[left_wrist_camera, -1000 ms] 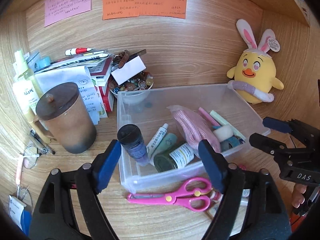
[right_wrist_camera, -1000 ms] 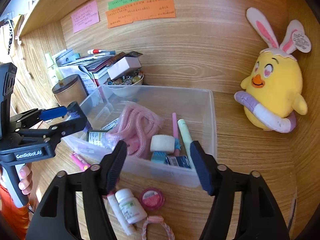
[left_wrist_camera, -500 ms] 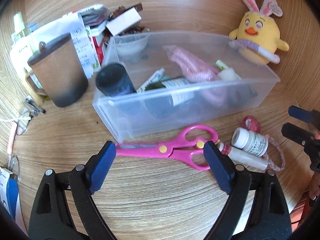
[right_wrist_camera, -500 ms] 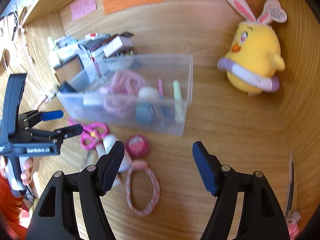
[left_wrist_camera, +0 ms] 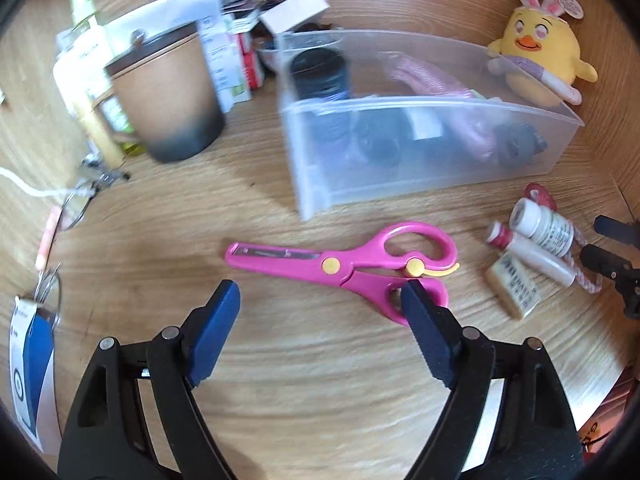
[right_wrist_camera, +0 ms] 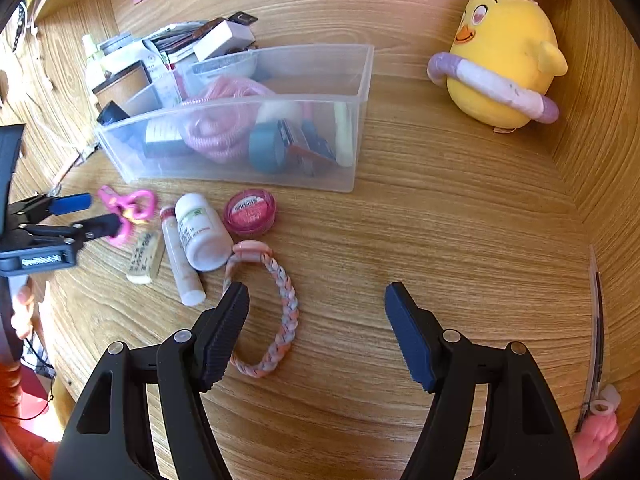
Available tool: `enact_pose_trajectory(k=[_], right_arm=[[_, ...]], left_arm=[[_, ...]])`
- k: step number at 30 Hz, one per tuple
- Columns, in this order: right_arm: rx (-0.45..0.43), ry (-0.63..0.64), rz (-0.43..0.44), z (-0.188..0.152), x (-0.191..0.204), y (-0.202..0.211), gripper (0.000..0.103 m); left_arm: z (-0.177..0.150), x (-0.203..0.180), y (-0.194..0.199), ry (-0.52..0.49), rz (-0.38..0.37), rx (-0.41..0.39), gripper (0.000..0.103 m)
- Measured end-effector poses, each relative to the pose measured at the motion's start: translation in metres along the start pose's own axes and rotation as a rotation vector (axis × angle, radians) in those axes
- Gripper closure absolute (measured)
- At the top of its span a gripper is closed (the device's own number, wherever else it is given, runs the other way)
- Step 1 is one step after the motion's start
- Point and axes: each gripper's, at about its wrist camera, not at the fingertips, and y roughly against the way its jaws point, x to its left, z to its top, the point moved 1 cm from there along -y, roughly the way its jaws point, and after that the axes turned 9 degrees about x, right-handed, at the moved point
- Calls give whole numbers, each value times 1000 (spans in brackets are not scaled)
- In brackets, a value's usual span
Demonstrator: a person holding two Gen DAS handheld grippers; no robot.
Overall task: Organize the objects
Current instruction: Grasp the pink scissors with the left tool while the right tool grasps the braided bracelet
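A clear plastic bin (left_wrist_camera: 400,168) (right_wrist_camera: 352,148) holds pink cord, tape and small bottles. Pink scissors (left_wrist_camera: 352,264) (right_wrist_camera: 132,208) lie on the wooden desk in front of it. My left gripper (left_wrist_camera: 320,308) is open and empty, just above and short of the scissors; its right pad covers one handle loop. It also shows in the right wrist view (right_wrist_camera: 88,212). My right gripper (right_wrist_camera: 316,312) is open and empty over the desk, beside a braided bracelet (right_wrist_camera: 276,320). A white pill bottle (right_wrist_camera: 202,232), a white tube (right_wrist_camera: 180,264), an eraser (right_wrist_camera: 144,258) and a pink round tin (right_wrist_camera: 250,212) lie nearby.
A brown lidded mug (left_wrist_camera: 168,96), stacked papers and bottles (left_wrist_camera: 84,64) stand at the back left. A yellow plush chick (right_wrist_camera: 504,64) sits at the back right. Glasses (left_wrist_camera: 76,204) and a keyring badge (left_wrist_camera: 28,352) lie at the left. Wooden walls enclose the desk.
Both grippers have pulled back and lowered towards the desk. The left one now hangs over the scissors; the right one has come down beside the bracelet. Both stay open.
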Motion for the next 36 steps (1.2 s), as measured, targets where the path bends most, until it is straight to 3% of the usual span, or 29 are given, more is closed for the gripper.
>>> enact_pose_trajectory(k=[3,8,10,12,15,20,22,24,31,36], right_arm=[[0,2,1,-1,-1,1,37],[-4,9,-13,0,0,2,56],[-3,11,-2,1,0,3,68],[-10,7,10,3,0,4,70],[-29,0,25,6,1,9,70],[-43,1,71,9,4,15,68],[-40,16,71,10,8,15,58],[-44,40,65,10,14,15,49],[-4,106,10,15,30,-3,49],[28,108,-2,20,31,-11,58]], left_arm=[[-15,17,6,20,6,11,19],[-29,31,14,29,51,18,20],[-30,38,19,60,20,20,20],[-22,39,20,93,-23,17,20],[-6,36,13,129,-61,19,20],[7,31,-2,159,-55,33,37],[7,27,-1,142,-44,19,50],[3,21,0,113,-31,5,57],[-17,9,12,3,-62,-21,78],[-21,10,14,-27,-68,-26,80]])
